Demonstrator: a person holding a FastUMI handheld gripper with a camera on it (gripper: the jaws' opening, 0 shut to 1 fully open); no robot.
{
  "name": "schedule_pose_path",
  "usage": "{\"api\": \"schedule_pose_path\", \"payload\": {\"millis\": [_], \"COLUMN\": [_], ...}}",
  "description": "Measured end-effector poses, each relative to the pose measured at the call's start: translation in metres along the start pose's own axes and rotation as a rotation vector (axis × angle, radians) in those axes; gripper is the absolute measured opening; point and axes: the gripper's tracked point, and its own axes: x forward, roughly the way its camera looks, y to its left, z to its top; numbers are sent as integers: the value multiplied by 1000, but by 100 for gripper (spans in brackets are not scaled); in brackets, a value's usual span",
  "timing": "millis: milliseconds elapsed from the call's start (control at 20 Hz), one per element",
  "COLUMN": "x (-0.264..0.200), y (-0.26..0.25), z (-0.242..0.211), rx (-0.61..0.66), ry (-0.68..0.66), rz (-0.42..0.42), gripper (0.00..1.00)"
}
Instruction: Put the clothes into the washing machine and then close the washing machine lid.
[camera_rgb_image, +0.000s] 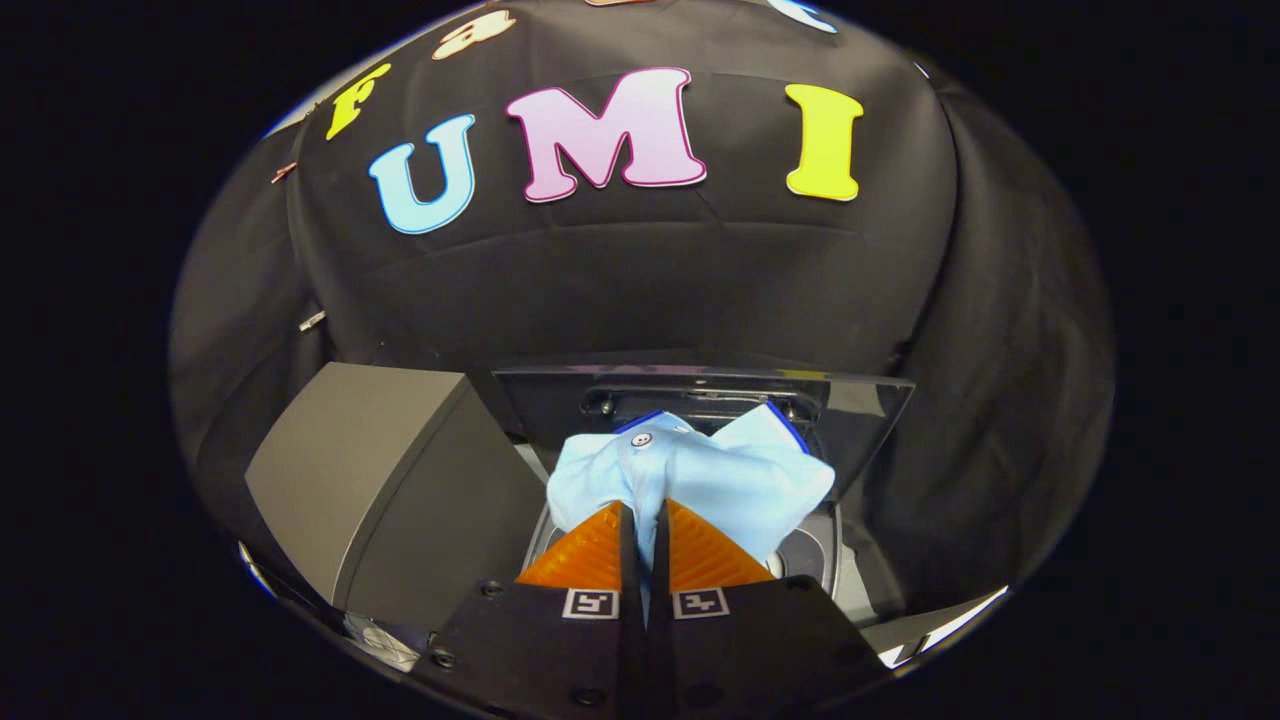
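Observation:
A light blue garment (700, 475) with a white button and dark blue trim hangs pinched between my fingers, and my gripper (645, 512) is shut on it. It is held above the round drum opening (815, 550) of a small top-loading washing machine. The machine's dark see-through lid (860, 410) stands raised behind the cloth. The cloth hides most of the drum.
A grey box-shaped block (370, 480) stands just left of the washer. Black cloth walls close in behind and on both sides. A pale strip of the washer's top (850, 600) shows to the right of my fingers.

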Motion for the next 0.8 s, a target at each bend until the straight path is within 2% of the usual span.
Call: {"api": "schedule_pose_path", "payload": {"millis": [300,800], "x": [12,40], "y": [-11,-28], "z": [-22,-70], "rx": [36,95], "ry": [51,143], "rz": [-86,-162], "gripper": [5,5]}}
